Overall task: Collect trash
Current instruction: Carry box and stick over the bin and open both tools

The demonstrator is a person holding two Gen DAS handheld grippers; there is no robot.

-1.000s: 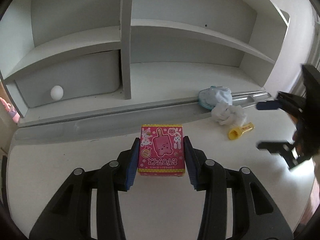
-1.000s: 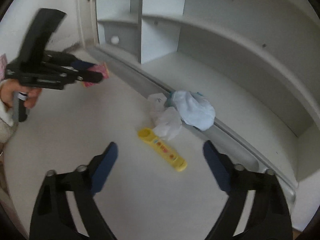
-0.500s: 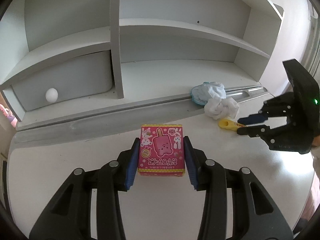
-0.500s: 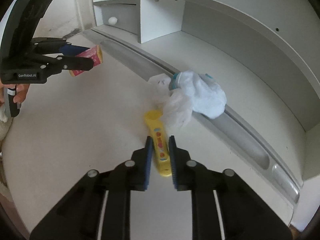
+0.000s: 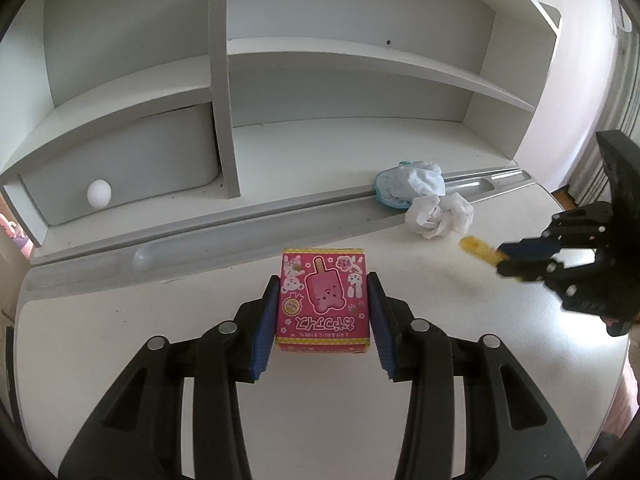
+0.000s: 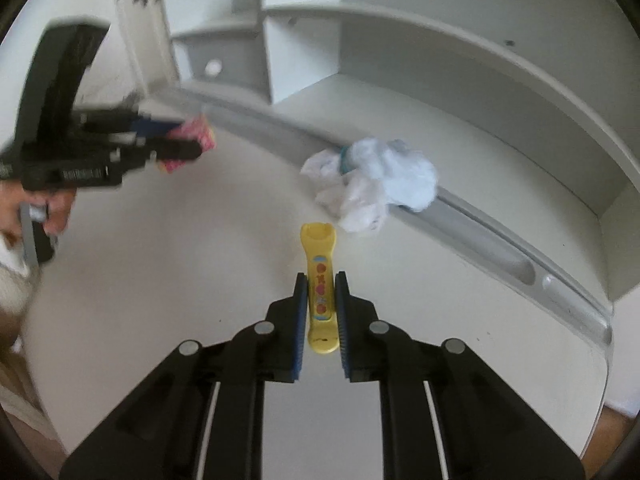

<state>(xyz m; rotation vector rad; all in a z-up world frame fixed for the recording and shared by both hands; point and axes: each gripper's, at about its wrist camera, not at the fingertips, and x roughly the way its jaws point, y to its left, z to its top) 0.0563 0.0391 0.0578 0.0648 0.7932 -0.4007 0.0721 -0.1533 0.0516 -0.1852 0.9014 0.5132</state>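
Observation:
My left gripper [image 5: 322, 284] is shut on a pink ice-pop carton [image 5: 322, 298], held above the white desk; both show at the left of the right wrist view, gripper [image 6: 176, 148] and carton [image 6: 196, 138]. My right gripper [image 6: 321, 280] is shut on a yellow wrapper tube [image 6: 320, 284] and holds it above the desk; it shows at the right of the left wrist view [image 5: 505, 259] with the tube [image 5: 478, 249]. A crumpled white tissue [image 5: 438, 216] [image 6: 352, 200] and a pale blue crumpled wad [image 5: 412, 181] [image 6: 404, 176] lie by the desk's groove.
A white shelf unit [image 5: 224, 92] stands behind the desk, with a drawer and a round white knob [image 5: 99, 195]. A grooved pen tray [image 6: 520, 264] runs along the desk's back. The desk's right edge [image 6: 600, 380] drops to a wooden floor.
My right gripper came in from the right, shut on the yellow tube and lifted it off the desk. My left gripper kept the pink carton, shifting slightly.

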